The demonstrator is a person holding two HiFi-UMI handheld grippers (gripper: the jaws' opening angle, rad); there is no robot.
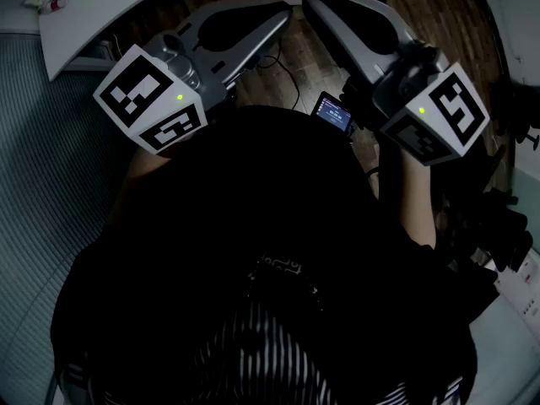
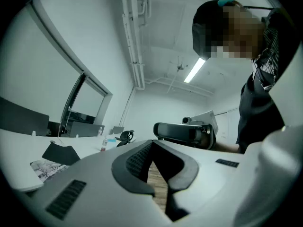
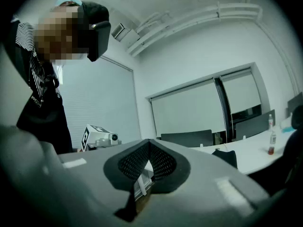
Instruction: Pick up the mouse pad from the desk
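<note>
I look down on a dark wooden floor (image 1: 253,78), with a curved white desk (image 1: 101,15) at the head view's upper left. White walls rise to a white ceiling carrying pipes (image 2: 135,46) and one lit strip light (image 2: 195,70). The tall windows (image 3: 189,115) have their blinds drawn.

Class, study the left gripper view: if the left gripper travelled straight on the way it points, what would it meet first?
Probably the right gripper, which lies just beyond the left gripper's shut tips, slightly to their right. Depth is unclear, so it might slip past.
</note>
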